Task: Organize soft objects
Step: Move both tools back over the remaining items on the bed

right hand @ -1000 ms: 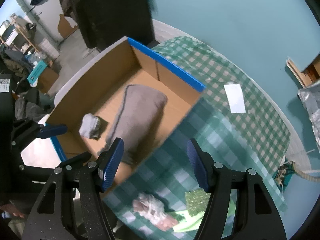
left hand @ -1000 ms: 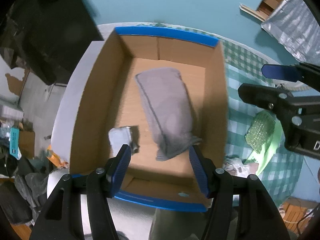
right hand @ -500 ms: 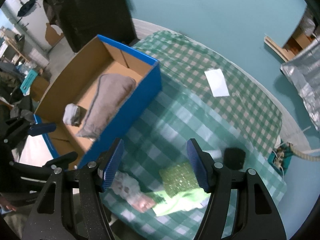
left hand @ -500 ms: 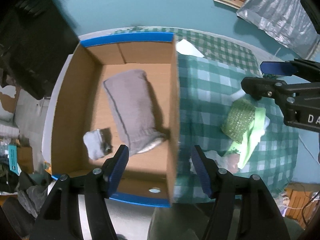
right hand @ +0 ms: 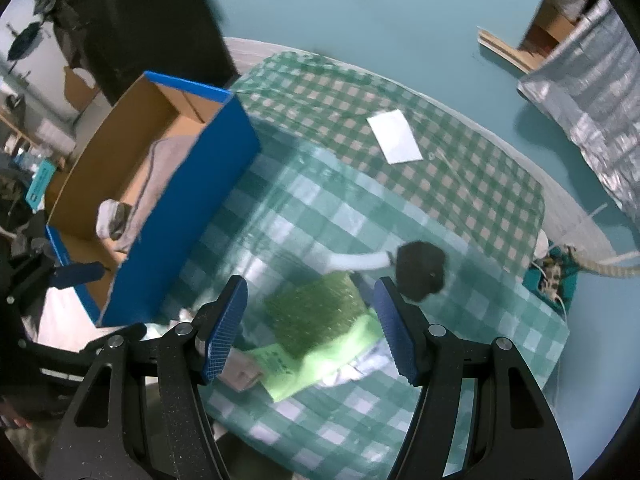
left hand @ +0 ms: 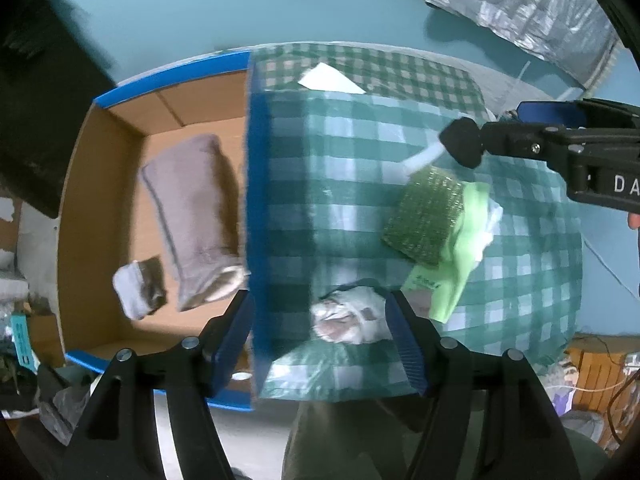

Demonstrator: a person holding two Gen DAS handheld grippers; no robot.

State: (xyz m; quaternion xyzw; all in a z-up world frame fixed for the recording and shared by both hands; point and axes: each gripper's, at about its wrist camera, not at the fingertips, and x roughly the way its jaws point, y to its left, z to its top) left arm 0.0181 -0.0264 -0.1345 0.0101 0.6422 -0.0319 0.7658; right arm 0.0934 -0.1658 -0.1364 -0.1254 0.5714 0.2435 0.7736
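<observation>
A blue cardboard box (left hand: 256, 216) (right hand: 192, 208) stands at the table's left and holds a folded grey towel (left hand: 192, 216) and a small rolled grey sock (left hand: 138, 288). On the green checked cloth lie a white crumpled soft item (left hand: 348, 314), a green glittery sponge (left hand: 428, 220) (right hand: 320, 308) on light green cloth (left hand: 460, 264) (right hand: 320, 364), and a black pad with a white strip (right hand: 420, 270). My left gripper (left hand: 320, 320) is open above the white item at the box's right wall. My right gripper (right hand: 310, 320) is open above the green sponge.
A white paper slip (right hand: 394, 136) lies on the far part of the checked tablecloth (right hand: 460, 184). A silver foil sheet (right hand: 592, 80) hangs at the far right. Cables and clutter (right hand: 556, 272) lie off the right table edge. Dark furniture (right hand: 132, 20) stands behind the box.
Both grippers have swung right, away from above the box and over the tablecloth. The left now hangs over the white item, the right over the green sponge. Both stay open and empty.
</observation>
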